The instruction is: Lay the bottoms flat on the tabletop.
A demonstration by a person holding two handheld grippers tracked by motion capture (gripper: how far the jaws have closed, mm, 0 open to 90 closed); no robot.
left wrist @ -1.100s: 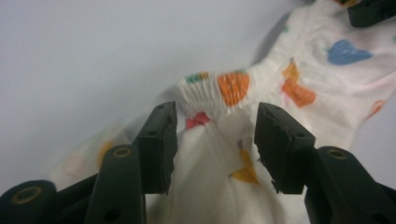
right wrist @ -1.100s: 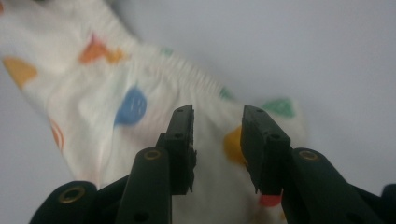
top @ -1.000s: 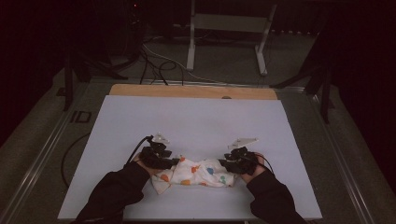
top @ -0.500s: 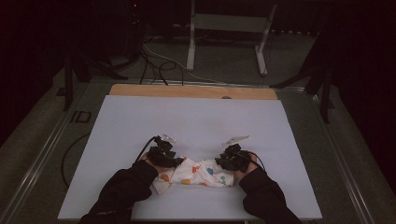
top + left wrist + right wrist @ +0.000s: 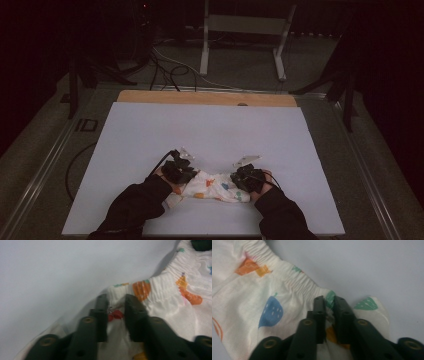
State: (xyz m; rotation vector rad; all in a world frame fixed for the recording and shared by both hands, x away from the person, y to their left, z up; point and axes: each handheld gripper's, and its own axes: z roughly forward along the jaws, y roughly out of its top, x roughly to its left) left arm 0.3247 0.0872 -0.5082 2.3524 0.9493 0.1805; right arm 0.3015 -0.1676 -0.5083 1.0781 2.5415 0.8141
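We see a pale grey rectangular table top (image 5: 210, 130) edged at its far side by a light wooden strip (image 5: 205, 98), with tangled black cables (image 5: 165, 67) and a grey metal stand (image 5: 245, 35) on the dark floor beyond.

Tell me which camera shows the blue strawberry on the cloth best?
The right gripper view: the blue strawberry print on the white printed cloth is large and sharp. The high view shows a tiny blue speck; the left gripper view shows orange and red prints.
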